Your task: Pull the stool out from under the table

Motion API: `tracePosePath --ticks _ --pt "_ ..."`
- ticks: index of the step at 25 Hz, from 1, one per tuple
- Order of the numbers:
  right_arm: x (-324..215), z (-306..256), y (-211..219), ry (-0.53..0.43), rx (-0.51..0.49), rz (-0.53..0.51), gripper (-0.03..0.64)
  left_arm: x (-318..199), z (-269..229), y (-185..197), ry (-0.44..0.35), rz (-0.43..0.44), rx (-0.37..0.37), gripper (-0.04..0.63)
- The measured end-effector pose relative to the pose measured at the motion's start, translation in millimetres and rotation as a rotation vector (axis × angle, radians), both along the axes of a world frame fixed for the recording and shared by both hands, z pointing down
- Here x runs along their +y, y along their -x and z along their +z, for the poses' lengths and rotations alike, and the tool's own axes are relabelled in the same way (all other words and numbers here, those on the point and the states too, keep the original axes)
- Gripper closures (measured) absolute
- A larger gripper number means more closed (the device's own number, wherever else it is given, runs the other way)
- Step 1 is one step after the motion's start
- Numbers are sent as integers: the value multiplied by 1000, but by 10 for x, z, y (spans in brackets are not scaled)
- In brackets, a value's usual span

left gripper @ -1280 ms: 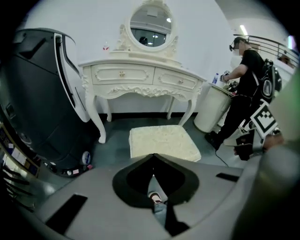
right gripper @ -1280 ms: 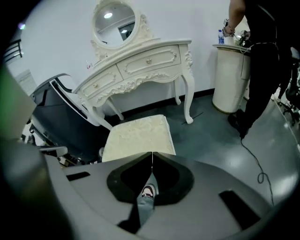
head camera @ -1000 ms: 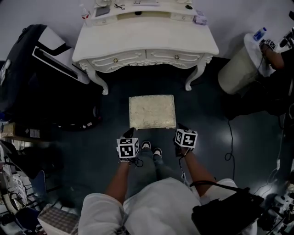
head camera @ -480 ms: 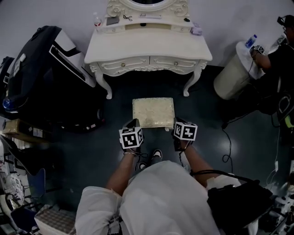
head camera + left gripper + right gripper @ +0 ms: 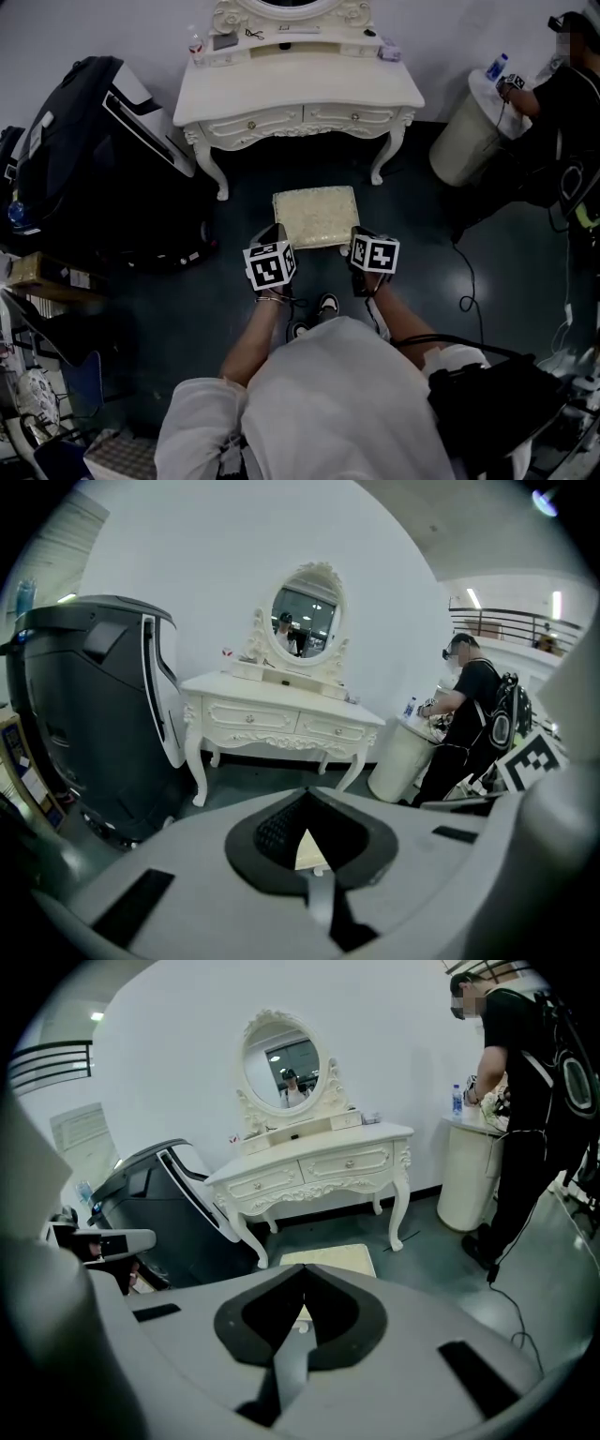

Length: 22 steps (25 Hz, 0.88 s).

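Left gripper (image 5: 305,792): jaws closed tip to tip, nothing gripped. Only a sliver of pale cushion visible through the opening behind the tips. Held at the near left corner of the stool (image 5: 316,217), marker cube facing up, pointing toward the table (image 5: 300,89). Contact with the stool not confirmed from any view.

Right gripper (image 5: 302,1271): jaws likewise closed, empty. Held at the near right corner of the stool, level with the left gripper, also pointing toward the table.

Stool: rectangular, cream cushioned top, standing on the dark floor (image 5: 234,309) in front of the table, fully clear of the table's front edge, just beyond the person's shoes (image 5: 326,305).

Table: white, ornate, curved legs, two drawers with round knobs, set against a white wall. Oval mirror (image 5: 307,621) mounted on top, small items on the rear shelf.

To the left of the table: large dark machine (image 5: 94,150) with a white panel. To the right: pale cylindrical bin (image 5: 464,142) carrying a bottle (image 5: 495,67), with a second person (image 5: 567,112) in dark clothing beside it
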State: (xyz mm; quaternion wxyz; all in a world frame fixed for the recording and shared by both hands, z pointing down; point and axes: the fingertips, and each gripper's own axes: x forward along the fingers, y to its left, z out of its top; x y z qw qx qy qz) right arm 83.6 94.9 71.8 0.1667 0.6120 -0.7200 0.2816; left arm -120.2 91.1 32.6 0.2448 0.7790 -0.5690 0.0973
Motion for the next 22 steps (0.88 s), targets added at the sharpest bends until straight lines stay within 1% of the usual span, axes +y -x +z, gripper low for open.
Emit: tracePosePath --ticks 5,12,19,22 --pt "50 -119 40 -27 31 -2 617 77 28 34 4 2 6 586" --pt "82 -246 42 -52 30 -6 617 127 -46 12 -17 21 -23 586" --pt "44 -281 93 -65 51 -30 618 81 -66 38 -9 3 -31 586" --pt "2 -318 98 -69 66 -45 618 41 -91 4 -8 -3 -17 586"
